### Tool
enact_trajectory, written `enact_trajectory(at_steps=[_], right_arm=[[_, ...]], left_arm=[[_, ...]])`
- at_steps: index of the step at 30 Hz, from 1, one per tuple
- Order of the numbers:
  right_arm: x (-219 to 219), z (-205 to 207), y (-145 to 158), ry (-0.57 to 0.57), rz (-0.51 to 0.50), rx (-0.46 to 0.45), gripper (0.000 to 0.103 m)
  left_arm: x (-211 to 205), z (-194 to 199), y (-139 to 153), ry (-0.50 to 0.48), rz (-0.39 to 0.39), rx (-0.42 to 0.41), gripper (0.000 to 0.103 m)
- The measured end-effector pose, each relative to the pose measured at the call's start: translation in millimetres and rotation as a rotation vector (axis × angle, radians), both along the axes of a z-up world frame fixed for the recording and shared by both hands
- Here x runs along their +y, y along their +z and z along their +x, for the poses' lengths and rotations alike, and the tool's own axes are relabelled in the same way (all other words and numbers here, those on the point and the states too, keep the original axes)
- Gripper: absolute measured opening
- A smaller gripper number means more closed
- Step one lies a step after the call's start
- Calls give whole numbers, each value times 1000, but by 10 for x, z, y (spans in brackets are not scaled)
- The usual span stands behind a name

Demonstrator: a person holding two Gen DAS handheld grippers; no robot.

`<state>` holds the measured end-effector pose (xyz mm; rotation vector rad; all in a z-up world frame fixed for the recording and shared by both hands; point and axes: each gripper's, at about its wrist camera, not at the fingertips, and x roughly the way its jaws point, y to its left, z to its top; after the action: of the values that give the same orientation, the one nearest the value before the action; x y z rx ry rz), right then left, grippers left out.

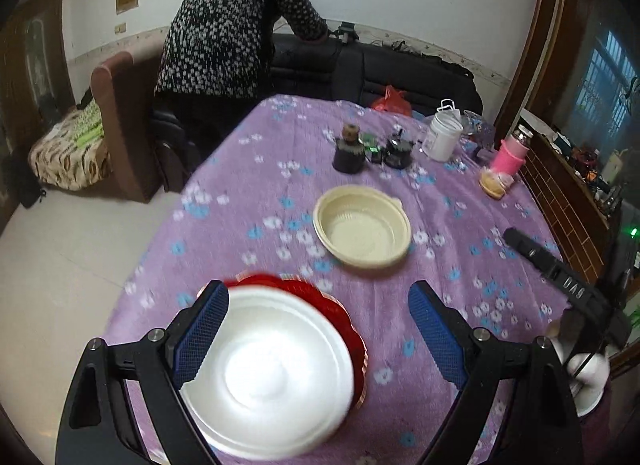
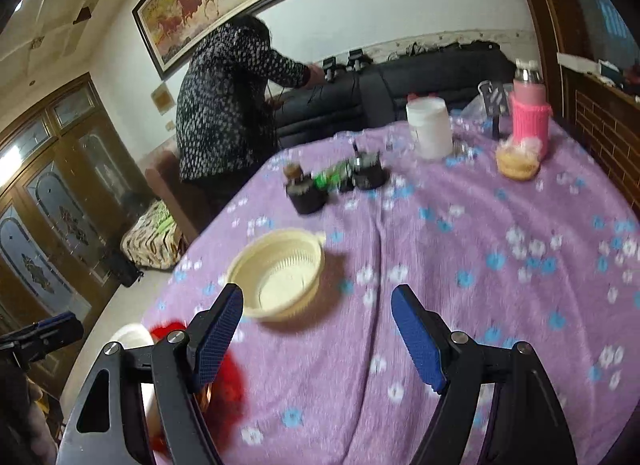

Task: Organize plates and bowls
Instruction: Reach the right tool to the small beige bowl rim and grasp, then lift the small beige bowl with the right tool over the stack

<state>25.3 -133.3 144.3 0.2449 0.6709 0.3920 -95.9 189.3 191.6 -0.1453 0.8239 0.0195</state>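
Looking down from the left wrist, the left gripper (image 1: 318, 329) has its two blue pads wide apart, and it holds nothing. A white bowl (image 1: 266, 377) sits on a red plate (image 1: 320, 297) right under it, close to the left pad, but I cannot tell if they touch. Both lie near the edge of the table (image 1: 460, 201), which has a purple cloth with little flowers. A cream bowl (image 1: 362, 227) stands alone farther out, in the middle of the table. Behind it are two dark pots (image 1: 372, 151), a white jar (image 1: 442, 136) and a pink bottle (image 1: 510, 153). A person in a spotted top (image 1: 236, 33) bends over a dark sofa (image 1: 380, 69) at the back.

From the right wrist, the right gripper (image 2: 318, 325) is open too, with only purple cloth between its pads. The cream bowl (image 2: 280, 273) sits just ahead of the left pad, not touching it. The red plate (image 2: 228, 377) and a bit of the white bowl (image 2: 130, 339) peek out low on the left, behind the finger, very blurry. The white jar (image 2: 430, 129) and pink bottle (image 2: 528, 113) stand at the far side.
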Motion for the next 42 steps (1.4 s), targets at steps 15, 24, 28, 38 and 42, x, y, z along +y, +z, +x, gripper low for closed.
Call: enact_trajectory(at_steps=[15,24,28,38,42], right_arm=[[450,862,-387,19,103,109,78],[637,1087,-880,62,35,191,64],[656,1173,-1063,83,39,232,50],[687,1175,-1227,114,49,271,45],[680,1193,-1268,134,94,291,35]], left_arm=[[16,1285,-533,32,-6,194,91],[-23,2033,-1152,67,-43,380,91],[-46,2181,-1340,77,-40,433,90],[-133,2376,-1711,45,-42,554,50],[-144,2370,-1751,50,-33,559,35]])
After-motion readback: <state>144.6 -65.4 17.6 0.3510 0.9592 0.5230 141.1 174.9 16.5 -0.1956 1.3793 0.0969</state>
